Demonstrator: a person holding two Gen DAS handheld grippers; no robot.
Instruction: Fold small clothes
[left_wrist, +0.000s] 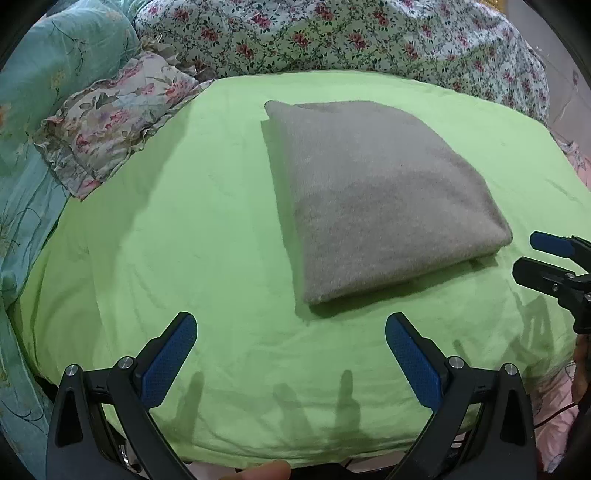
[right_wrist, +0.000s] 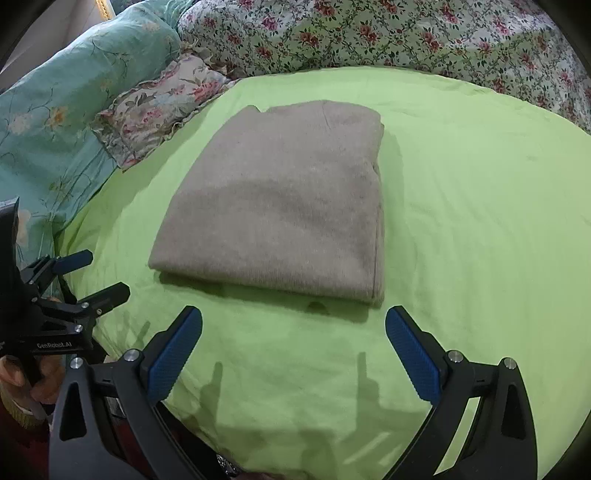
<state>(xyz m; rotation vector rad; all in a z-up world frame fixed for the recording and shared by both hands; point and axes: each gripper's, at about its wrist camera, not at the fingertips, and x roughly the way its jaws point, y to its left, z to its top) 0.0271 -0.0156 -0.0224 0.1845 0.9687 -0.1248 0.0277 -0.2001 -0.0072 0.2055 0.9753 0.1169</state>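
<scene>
The grey cloth (left_wrist: 373, 195) lies folded into a thick rectangle at the centre of the frame on the green sheet (left_wrist: 184, 240), so the fold looks about done and any next move calls only for squaring its near edge. The left gripper (left_wrist: 291, 347) and right gripper (right_wrist: 293, 345) hover near that edge, jaws spread, pinching nothing. Only the right view shows layered edges on the cloth's right side.
</scene>
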